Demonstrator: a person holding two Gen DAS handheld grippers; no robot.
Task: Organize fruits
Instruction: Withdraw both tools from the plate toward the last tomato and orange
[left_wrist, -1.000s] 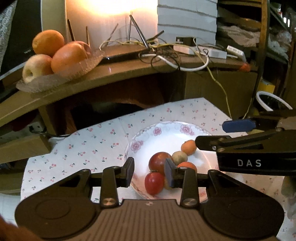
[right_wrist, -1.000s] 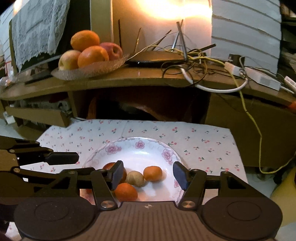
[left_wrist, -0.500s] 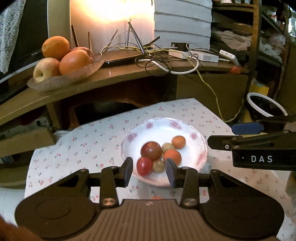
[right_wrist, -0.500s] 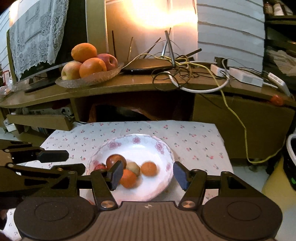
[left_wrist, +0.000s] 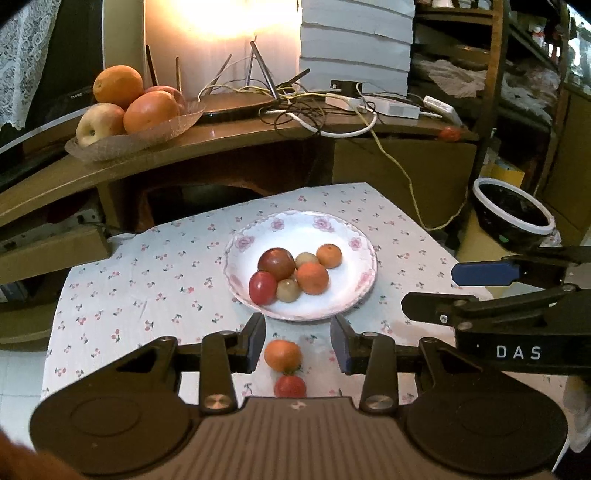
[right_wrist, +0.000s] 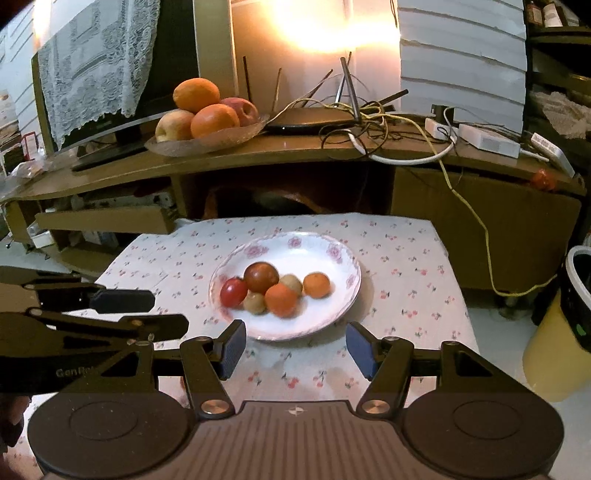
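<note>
Left gripper (left_wrist: 298, 342) jaws apart, empty; right gripper (right_wrist: 295, 345) likewise. Small orange tangerine (left_wrist: 283, 355) at 6 o'clock of white floral plate (left_wrist: 365, 258): may roll if nudged.

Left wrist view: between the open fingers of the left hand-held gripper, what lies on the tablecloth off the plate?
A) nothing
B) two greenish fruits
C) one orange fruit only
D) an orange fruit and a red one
D: an orange fruit and a red fruit lie on the tablecloth, nearer than the plate, between the fingers of the left hand-held gripper.
</note>
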